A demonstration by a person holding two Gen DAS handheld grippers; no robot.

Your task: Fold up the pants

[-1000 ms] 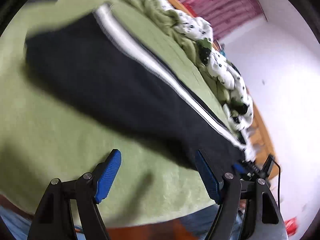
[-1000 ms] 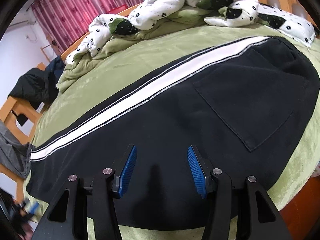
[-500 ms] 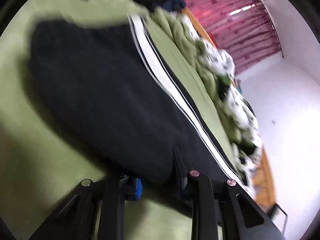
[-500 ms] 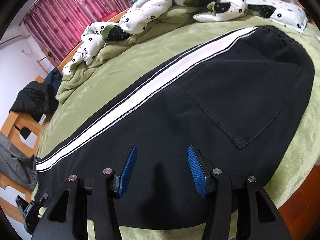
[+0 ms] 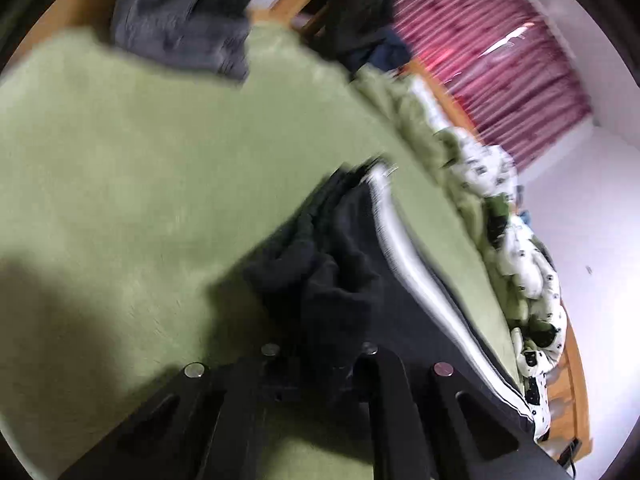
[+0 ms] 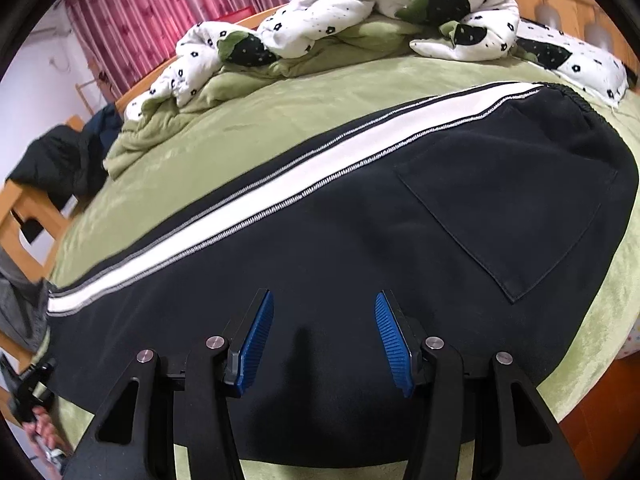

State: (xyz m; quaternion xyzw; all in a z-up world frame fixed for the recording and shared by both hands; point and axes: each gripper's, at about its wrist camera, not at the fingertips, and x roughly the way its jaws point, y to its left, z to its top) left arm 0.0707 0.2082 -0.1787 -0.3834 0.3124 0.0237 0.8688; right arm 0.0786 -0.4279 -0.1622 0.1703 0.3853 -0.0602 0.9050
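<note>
Left claw (image 5: 320, 356) tilted down, clamped on bunched pants (image 5: 320, 280); right claw (image 6: 322, 336) apart, angled above them.

Black white-striped pants (image 6: 360, 248), green blanket (image 6: 248, 120)

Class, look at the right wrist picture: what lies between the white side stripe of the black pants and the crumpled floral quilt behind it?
Only a bare stretch of green blanket separates the stripe from the quilt; the right wrist view shows this.
</note>
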